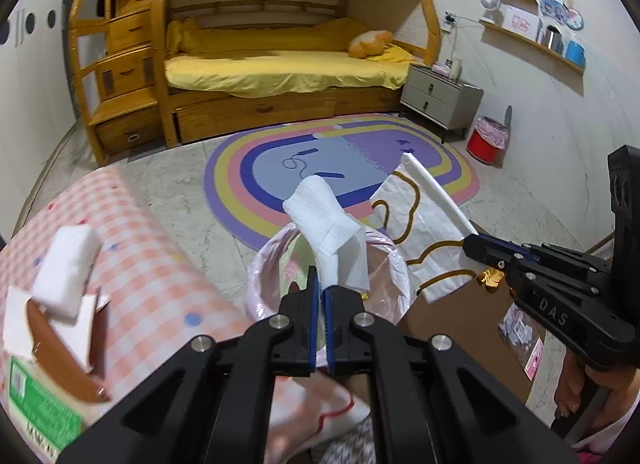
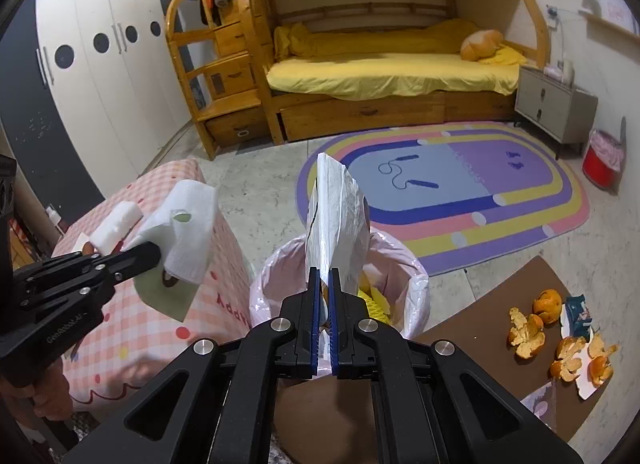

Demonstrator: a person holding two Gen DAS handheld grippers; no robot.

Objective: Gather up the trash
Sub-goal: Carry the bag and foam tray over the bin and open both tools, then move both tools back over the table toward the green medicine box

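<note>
Both grippers hover over the pink-lined bin (image 2: 340, 264), evidently for dropping: left gripper (image 1: 322, 288) pinching a white tissue (image 1: 324, 216) at the bin's 12 o'clock rim, right gripper (image 2: 325, 284) clamping a white wrapper (image 2: 336, 216) above its centre.

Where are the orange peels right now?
In the right wrist view, the orange peels lie lower right on the brown board, right of the pink-lined bin.

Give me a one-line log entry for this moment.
left gripper: shut on white tissue | right gripper: shut on white wrapper | both above pink-lined bin | orange peels on brown table
</note>
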